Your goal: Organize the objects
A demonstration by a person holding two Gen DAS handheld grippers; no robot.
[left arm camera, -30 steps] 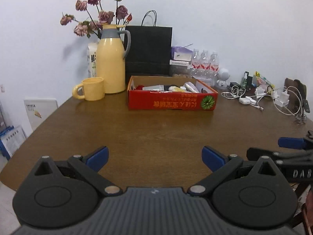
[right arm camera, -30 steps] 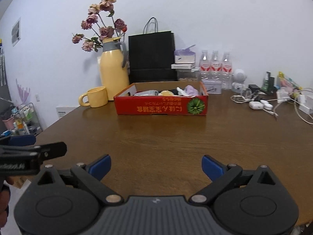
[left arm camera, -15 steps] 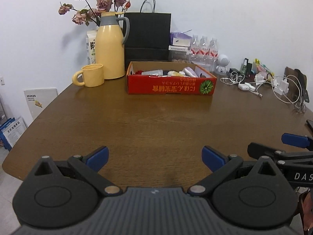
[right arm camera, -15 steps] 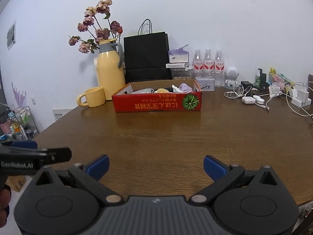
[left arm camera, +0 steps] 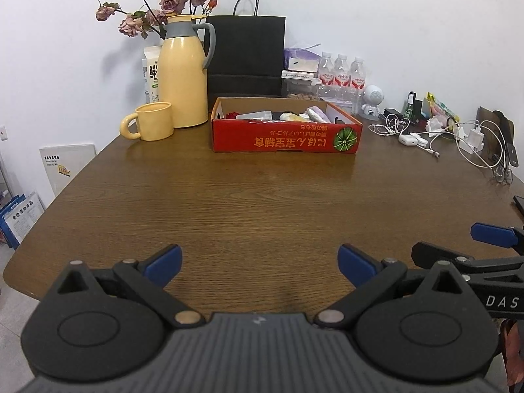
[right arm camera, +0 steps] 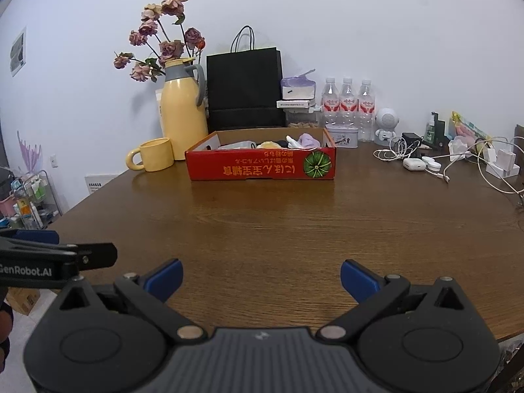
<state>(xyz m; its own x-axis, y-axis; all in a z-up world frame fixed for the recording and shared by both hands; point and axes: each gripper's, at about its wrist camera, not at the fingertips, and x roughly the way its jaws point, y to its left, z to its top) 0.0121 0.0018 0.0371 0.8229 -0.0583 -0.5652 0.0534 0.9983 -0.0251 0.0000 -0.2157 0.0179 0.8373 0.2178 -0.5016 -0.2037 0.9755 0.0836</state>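
A shallow red cardboard box (left arm camera: 286,137) (right arm camera: 261,165) sits on the far half of the brown wooden table (left arm camera: 262,206) (right arm camera: 278,229), holding several small items, among them white, yellow and purple pieces. My left gripper (left arm camera: 259,262) hangs open over the table's near edge, nothing between its blue pads. My right gripper (right arm camera: 261,278) is open too, also over the near edge, and empty. Each gripper shows at the side of the other's view, the two side by side.
Left of the box stand a yellow mug (left arm camera: 149,126) and a yellow jug (left arm camera: 185,73) with dried roses behind it. A black paper bag (left arm camera: 245,55), water bottles (left arm camera: 340,75) and a white robot figure (left arm camera: 373,101) line the wall. Tangled cables and chargers (left arm camera: 435,134) lie at the right.
Both views have shifted: the box and jug now sit slightly lower and a little farther off, so both grippers have risen or tilted and drawn back somewhat. Jaws stay open.
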